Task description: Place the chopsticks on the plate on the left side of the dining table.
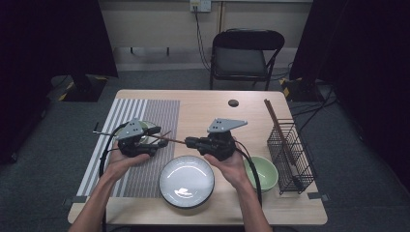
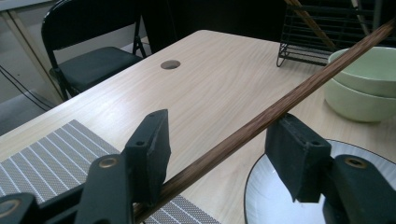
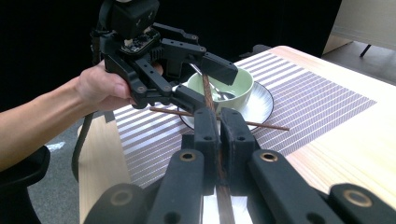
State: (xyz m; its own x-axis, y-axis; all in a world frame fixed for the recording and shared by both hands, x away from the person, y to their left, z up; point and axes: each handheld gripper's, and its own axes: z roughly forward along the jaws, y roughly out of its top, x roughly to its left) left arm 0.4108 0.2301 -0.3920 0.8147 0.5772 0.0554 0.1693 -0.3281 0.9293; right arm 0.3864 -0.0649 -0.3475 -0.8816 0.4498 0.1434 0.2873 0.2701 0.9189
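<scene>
A dark wooden chopstick [image 1: 172, 140] hangs level over the table between my two grippers. My right gripper [image 1: 189, 142] is shut on one end of it, and in the right gripper view the stick [image 3: 206, 93] runs out from between the closed jaws [image 3: 218, 114]. My left gripper [image 1: 157, 140] faces it from the left. Its jaws stand apart around the other end of the chopstick [image 2: 261, 123], with a gap on either side of the left gripper [image 2: 220, 120]. A second chopstick [image 3: 261, 125] lies on the striped mat against a plate.
A green bowl [image 3: 236, 84] with a spoon sits on a plate on the striped placemat [image 1: 145, 116]. A grey plate [image 1: 187, 181] lies at the front, stacked green bowls [image 1: 261, 173] to its right, then a wire rack [image 1: 290, 154] with more chopsticks. A chair [image 1: 244, 55] stands behind the table.
</scene>
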